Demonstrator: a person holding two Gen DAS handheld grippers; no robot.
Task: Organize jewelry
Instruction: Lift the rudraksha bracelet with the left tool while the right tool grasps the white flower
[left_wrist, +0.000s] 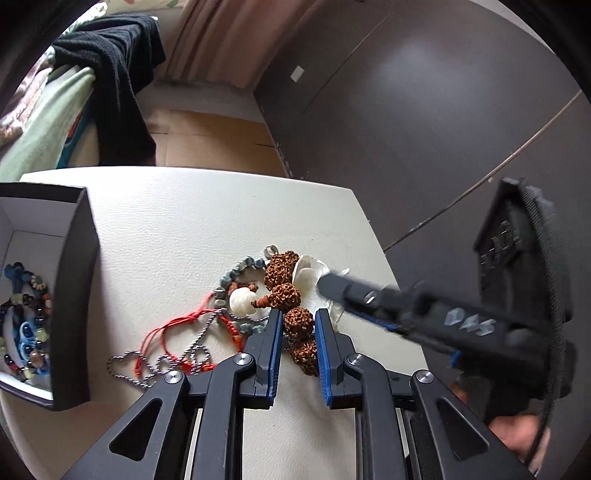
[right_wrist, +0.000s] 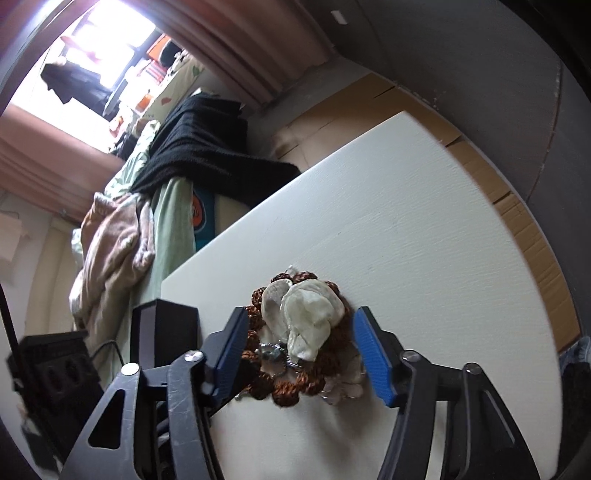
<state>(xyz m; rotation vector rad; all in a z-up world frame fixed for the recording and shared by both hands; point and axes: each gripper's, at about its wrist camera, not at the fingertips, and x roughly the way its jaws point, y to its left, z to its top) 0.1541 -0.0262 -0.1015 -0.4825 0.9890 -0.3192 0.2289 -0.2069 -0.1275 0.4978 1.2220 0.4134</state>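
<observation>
On the white table (left_wrist: 177, 221) lies a tangled heap of jewelry. My left gripper (left_wrist: 298, 323) is shut on a brown knobbly bead bracelet (left_wrist: 282, 295), with one bead pinched between its blue pads. Beside it lie a grey-blue bead bracelet (left_wrist: 236, 271), a white carved bead (left_wrist: 242, 299), a red cord bracelet (left_wrist: 166, 328) and a silver ball chain (left_wrist: 147, 369). My right gripper (right_wrist: 302, 313) stands open over the white shell pieces (right_wrist: 310, 317), its pads clear of them on both sides. In the left wrist view its blurred tip (left_wrist: 334, 286) reaches the shells (left_wrist: 310, 269) from the right.
A black box (left_wrist: 74, 280) with a white inside holds several bead bracelets at the table's left edge, also seen as the black box (right_wrist: 162, 328). Beyond the table are a bed with a black garment (left_wrist: 118, 74), cardboard (left_wrist: 214, 140) on the floor and a dark wall.
</observation>
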